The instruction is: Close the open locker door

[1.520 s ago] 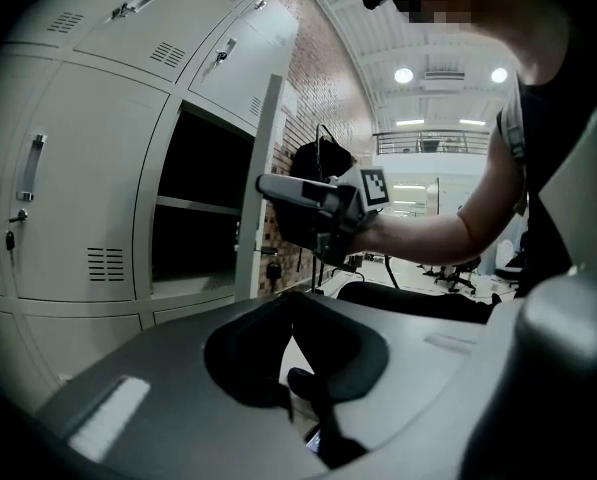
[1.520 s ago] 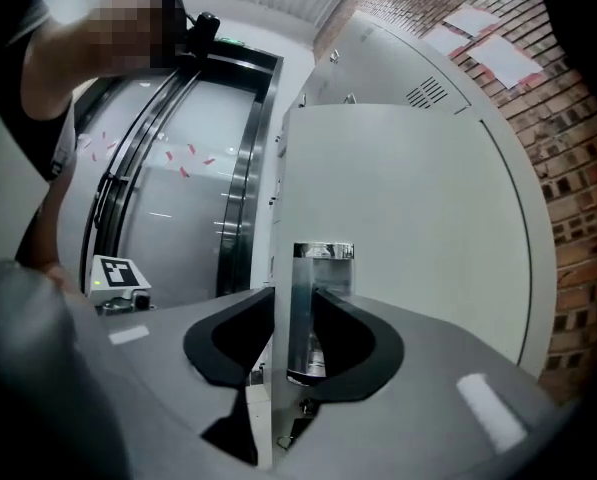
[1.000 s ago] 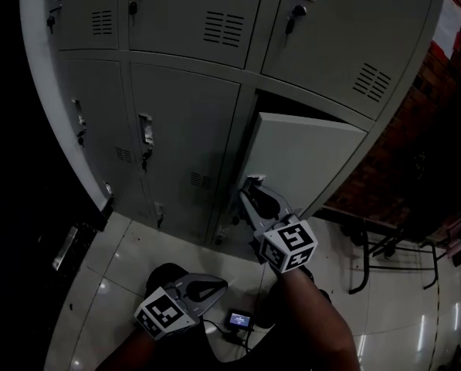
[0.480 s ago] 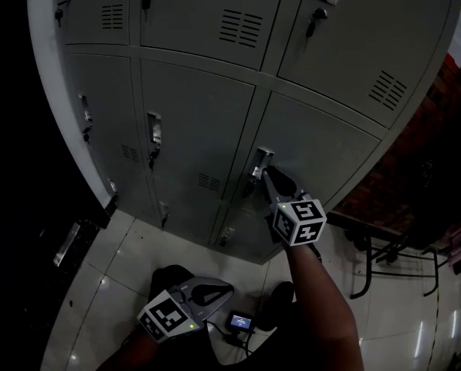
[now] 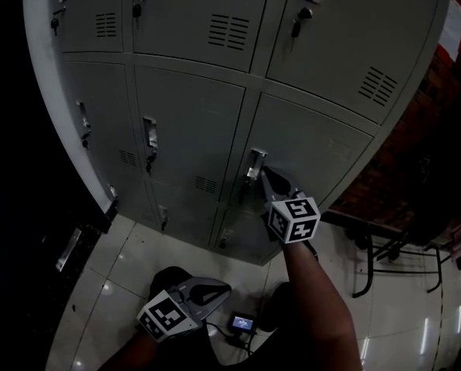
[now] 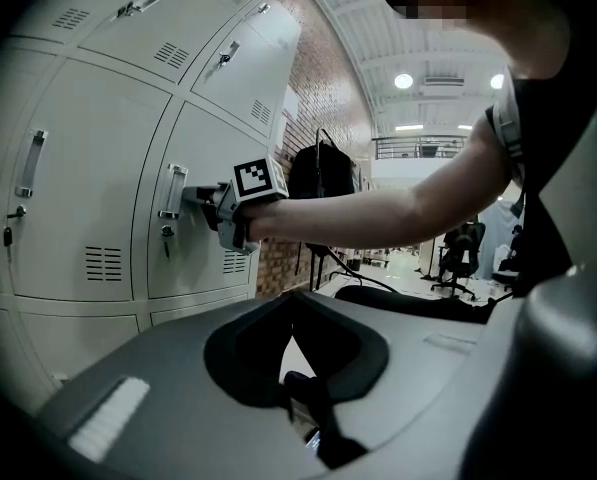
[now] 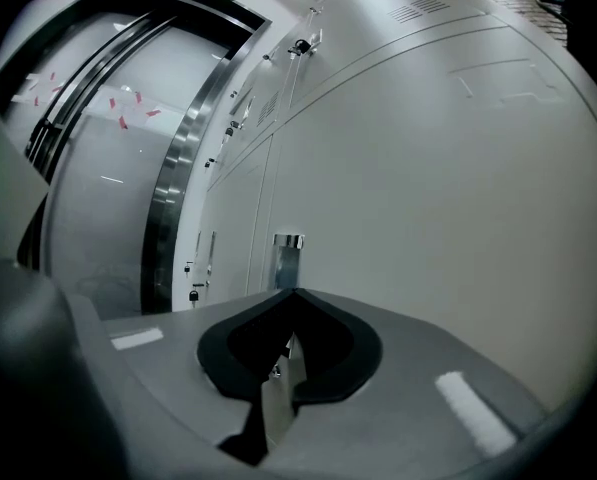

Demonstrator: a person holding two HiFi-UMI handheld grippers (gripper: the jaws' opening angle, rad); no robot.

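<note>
Grey locker bank (image 5: 191, 114) on a tiled floor (image 5: 130, 257), dim light. Our right gripper (image 5: 266, 173) has its jaws pressed together tip to tip with nothing between them. Its nose is at the locker door (image 5: 315, 149), just beside the handle (image 5: 253, 165); we can't confirm contact. The door sits flush with its neighbours, right-hand column, below the top row in view. Our left gripper (image 5: 222, 286) has its jaws together too, empty, low over the floor, well apart from the lockers.
</note>
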